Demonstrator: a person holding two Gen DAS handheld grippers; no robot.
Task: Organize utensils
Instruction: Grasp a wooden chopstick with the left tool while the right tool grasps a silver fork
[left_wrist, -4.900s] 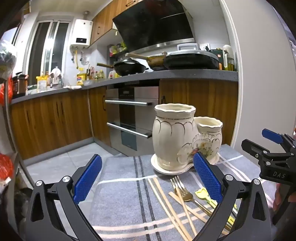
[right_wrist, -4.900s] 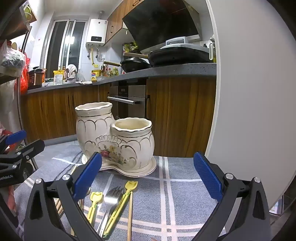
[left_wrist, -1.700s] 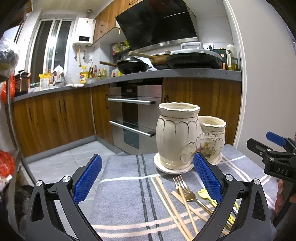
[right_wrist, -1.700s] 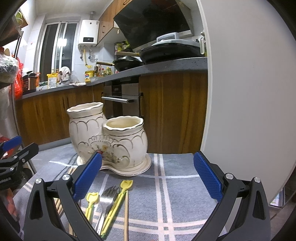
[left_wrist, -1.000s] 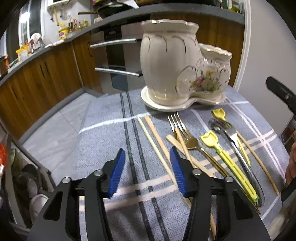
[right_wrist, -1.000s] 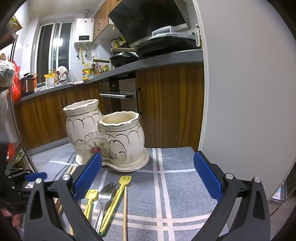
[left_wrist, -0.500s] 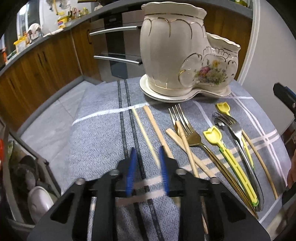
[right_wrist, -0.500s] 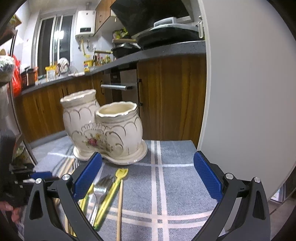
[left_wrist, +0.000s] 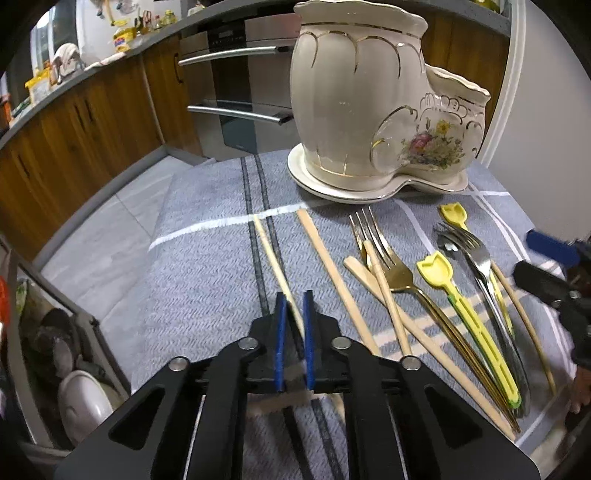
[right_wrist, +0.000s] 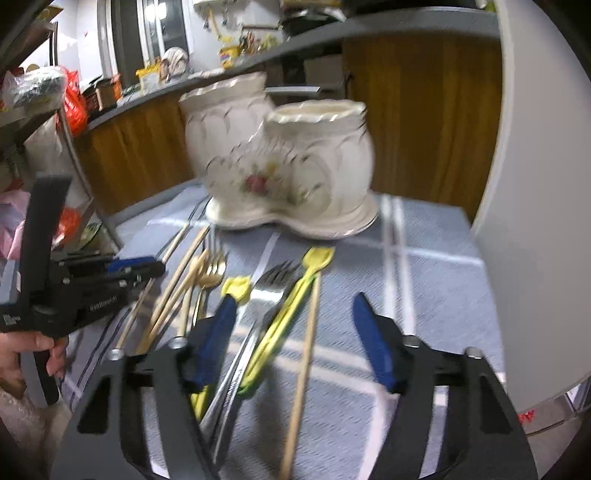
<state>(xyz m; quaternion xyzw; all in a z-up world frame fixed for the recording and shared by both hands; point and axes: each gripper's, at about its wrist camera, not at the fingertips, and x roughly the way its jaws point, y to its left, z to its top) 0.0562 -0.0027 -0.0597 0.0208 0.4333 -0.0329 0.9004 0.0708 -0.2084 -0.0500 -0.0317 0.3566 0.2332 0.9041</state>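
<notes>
A cream two-pot ceramic utensil holder (left_wrist: 373, 110) (right_wrist: 280, 166) stands at the back of a grey plaid cloth (left_wrist: 207, 266). Wooden chopsticks, a gold fork (left_wrist: 391, 266), a steel fork (left_wrist: 476, 258) and yellow-handled utensils (left_wrist: 458, 295) lie in front of it. My left gripper (left_wrist: 293, 299) is shut on the leftmost chopstick (left_wrist: 269, 251), low at the cloth. It also shows in the right wrist view (right_wrist: 147, 264). My right gripper (right_wrist: 295, 306) is open, lowered over the steel fork (right_wrist: 266, 291), a yellow utensil (right_wrist: 295, 291) and a single chopstick (right_wrist: 308, 332).
Wooden kitchen cabinets and an oven (left_wrist: 236, 92) lie beyond the table's far edge. A rack with dishes (left_wrist: 74, 384) sits low at the left. A white wall panel (right_wrist: 535, 184) rises close on the right of the table.
My left gripper has dropped to the cloth and closed on the leftmost chopstick. My right gripper has tilted down and moved over the forks and yellow utensils, narrowing somewhat.
</notes>
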